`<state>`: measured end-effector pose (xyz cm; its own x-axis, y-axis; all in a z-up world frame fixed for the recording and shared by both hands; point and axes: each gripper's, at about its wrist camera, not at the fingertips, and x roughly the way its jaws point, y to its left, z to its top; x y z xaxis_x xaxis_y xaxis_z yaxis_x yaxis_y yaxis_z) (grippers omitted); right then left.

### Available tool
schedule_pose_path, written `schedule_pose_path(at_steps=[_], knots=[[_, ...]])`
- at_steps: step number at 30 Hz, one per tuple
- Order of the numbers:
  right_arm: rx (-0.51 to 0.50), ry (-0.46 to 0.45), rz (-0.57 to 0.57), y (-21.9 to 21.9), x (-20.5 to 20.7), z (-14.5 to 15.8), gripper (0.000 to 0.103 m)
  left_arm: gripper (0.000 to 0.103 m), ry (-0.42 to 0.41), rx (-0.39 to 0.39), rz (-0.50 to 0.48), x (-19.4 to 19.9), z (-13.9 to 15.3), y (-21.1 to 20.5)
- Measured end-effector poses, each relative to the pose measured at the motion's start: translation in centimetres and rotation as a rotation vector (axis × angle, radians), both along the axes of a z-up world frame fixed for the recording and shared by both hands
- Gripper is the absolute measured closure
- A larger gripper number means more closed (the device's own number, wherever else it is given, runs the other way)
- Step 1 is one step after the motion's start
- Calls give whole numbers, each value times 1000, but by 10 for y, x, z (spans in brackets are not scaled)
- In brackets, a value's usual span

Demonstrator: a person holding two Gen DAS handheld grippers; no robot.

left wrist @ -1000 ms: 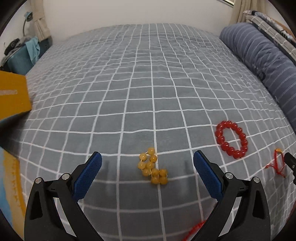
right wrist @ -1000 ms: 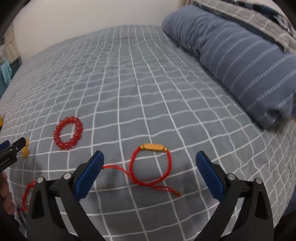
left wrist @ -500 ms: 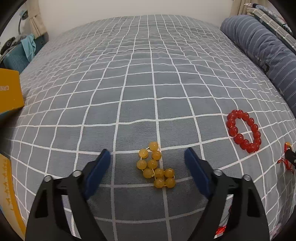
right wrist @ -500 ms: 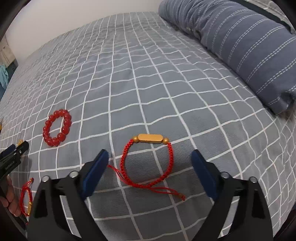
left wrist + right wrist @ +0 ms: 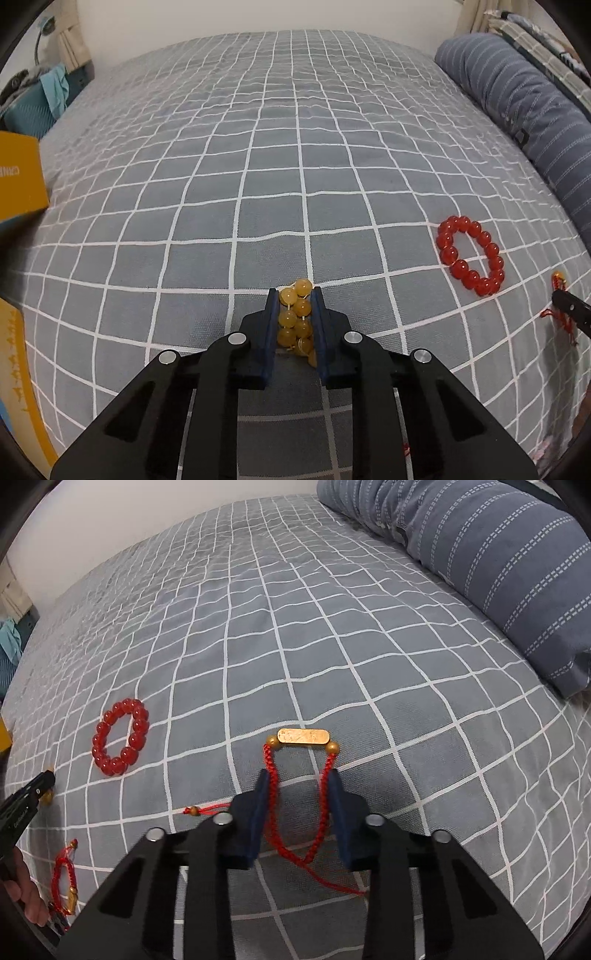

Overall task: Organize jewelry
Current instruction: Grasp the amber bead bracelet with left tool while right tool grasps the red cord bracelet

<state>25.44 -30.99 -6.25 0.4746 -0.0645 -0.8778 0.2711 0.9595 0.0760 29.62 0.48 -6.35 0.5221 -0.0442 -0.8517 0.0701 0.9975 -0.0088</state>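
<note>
Amber-yellow round beads, a bunched bracelet [image 5: 296, 317], sit squeezed between the blue pads of my left tool [image 5: 295, 295], whose jaws are closing and already press on the beads from both sides, with a couple of beads poking out past the tips. All of it lies on the bed [image 5: 258, 166], covered in grey cloth with a white grid. Off to the right in the left wrist view I see a ring of glossy red round beads [image 5: 469, 254] lying flat and open on the cover, well apart from the amber one. My right tool [image 5: 299, 775] is closing too, its blue pads standing narrow on either side of a red braided cord bracelet with a flat gold bar [image 5: 303, 736]; the two cord sides run between the pads and touch their inner faces, while the gold bar lies just beyond the tips and the loose cord ends trail out below and to the left. Another red cord bracelet with a gold charm [image 5: 64, 882] lies at the lower left of the right wrist view, near a hand [image 5: 26, 897]. A blue striped pillow [image 5: 498, 561] lies along the bed's right edge, and a yellow box [image 5: 20, 177] sits at the left.
</note>
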Motion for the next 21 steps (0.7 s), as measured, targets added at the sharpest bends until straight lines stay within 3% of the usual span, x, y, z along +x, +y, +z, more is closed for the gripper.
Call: schedule_pose_path(at_steps=[4,13,15,21], knots=[[-15,-14,-7,2,-2,4,83,86,-5,-16,4,-2,4,2],[-36,-49,-9,6,-7,17,83,87,-29,-35,-8,-7,17,-2],[-27,-58,-10,7,-8,20,83,94,-39,-37,-10,-11,21,-2],[-22,-77,-9,10,-14,31,83,94,-49,-34,-13,-15,29,-3]])
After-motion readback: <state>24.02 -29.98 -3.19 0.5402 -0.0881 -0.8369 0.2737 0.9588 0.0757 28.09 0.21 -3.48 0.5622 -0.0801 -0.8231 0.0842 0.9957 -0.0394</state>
